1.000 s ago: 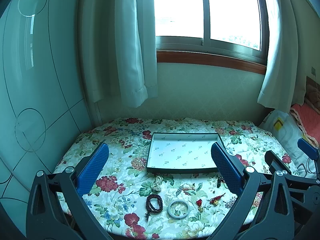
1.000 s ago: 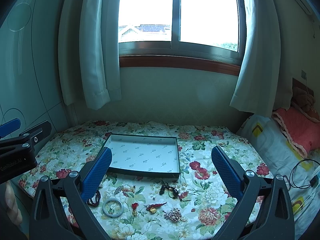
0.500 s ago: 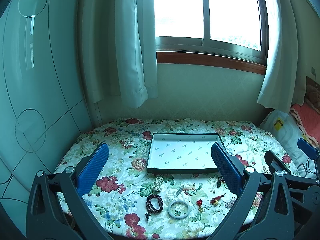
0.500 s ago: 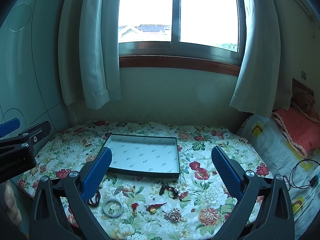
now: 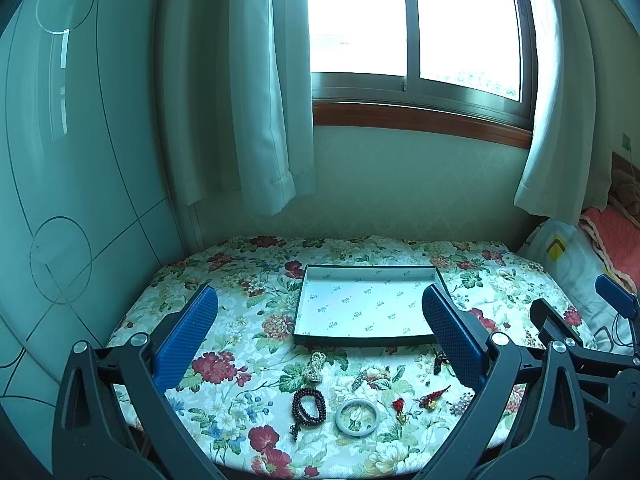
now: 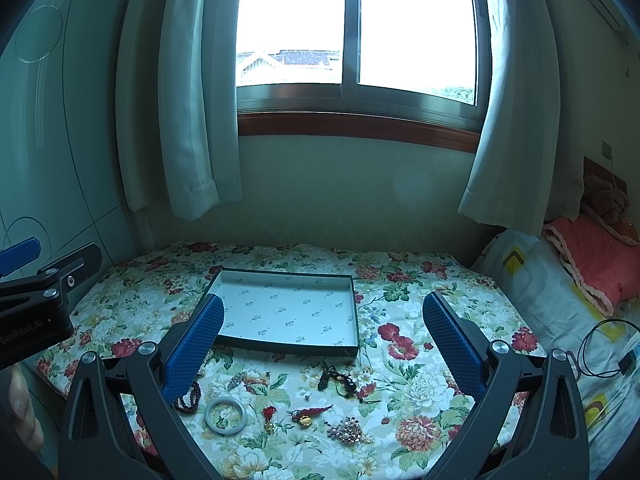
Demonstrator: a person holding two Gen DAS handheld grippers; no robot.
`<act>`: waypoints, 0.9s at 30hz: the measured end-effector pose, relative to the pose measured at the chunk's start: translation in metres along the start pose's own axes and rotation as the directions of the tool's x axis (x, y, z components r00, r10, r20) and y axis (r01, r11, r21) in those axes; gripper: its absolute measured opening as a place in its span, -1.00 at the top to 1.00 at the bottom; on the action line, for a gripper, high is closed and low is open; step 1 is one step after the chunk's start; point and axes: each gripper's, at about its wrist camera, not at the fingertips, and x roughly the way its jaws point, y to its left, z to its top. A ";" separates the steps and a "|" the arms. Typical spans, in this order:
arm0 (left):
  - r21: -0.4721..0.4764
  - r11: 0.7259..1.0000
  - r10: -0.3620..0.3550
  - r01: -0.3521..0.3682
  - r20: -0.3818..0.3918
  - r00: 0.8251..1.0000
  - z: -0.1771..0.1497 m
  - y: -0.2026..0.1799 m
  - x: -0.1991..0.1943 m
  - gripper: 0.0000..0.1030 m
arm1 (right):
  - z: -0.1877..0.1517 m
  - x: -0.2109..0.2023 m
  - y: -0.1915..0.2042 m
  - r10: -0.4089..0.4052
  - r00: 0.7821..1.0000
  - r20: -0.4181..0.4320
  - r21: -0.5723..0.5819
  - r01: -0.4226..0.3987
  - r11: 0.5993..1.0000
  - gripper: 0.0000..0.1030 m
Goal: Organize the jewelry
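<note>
A shallow dark-rimmed tray with a white printed floor lies empty on the floral table. In front of it lie loose jewelry: a pale bangle, a dark bead bracelet, a pearl piece, a black cord necklace, a red-and-gold charm and a beaded brooch. My left gripper and right gripper are both open and empty, held above the table's near edge.
The floral cloth covers the table against the wall under a window with curtains. A glossy cabinet stands left. Pillows and a pink blanket lie right, with a black cable.
</note>
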 end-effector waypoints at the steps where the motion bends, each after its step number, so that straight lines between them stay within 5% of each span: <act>1: -0.001 1.000 -0.001 0.001 0.000 1.000 0.000 0.000 0.000 -0.96 | 0.000 0.000 0.000 0.000 1.000 0.000 0.000 0.000 1.000 -0.93; 27: -0.001 1.000 0.000 0.000 0.001 1.000 -0.002 -0.002 -0.001 -0.96 | 0.002 0.001 0.000 -0.001 1.000 0.000 -0.002 0.001 1.000 -0.93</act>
